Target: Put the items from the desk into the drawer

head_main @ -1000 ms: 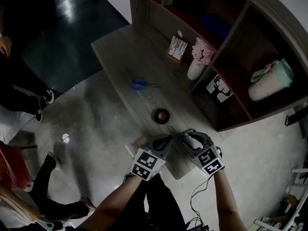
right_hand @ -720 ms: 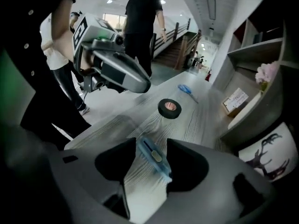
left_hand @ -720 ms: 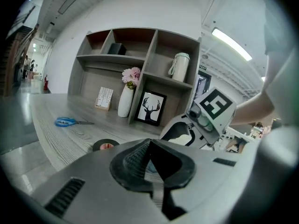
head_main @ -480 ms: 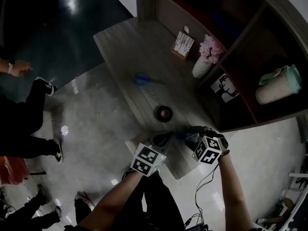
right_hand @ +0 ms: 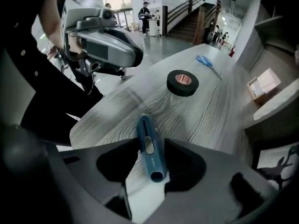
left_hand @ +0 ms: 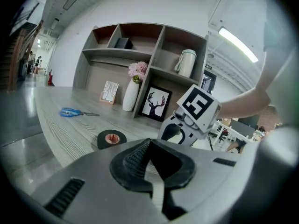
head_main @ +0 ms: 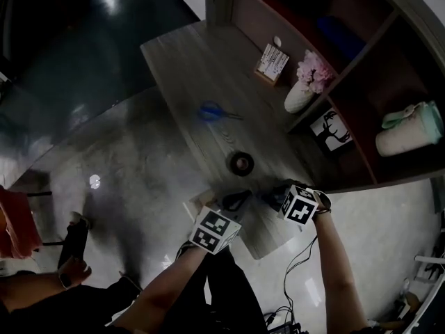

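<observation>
Centre right gripper (right_hand: 151, 140), jaws apart and just now narrowing astride the blue cutter (right_hand: 150, 154) at the near end of the desk (right_hand: 210, 111), over cutter mid-body, clamp flat sides squarely, lift level; keep left gripper (left_hand: 149, 143), jaws together on nothing, clear at left.

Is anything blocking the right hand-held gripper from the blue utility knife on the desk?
Nothing visible does. The blue plastic utility knife lies bare on the grey wooden desk, already between the jaws of the right hand-held gripper, which have just been closing. The black tape roll sits well beyond it.
</observation>
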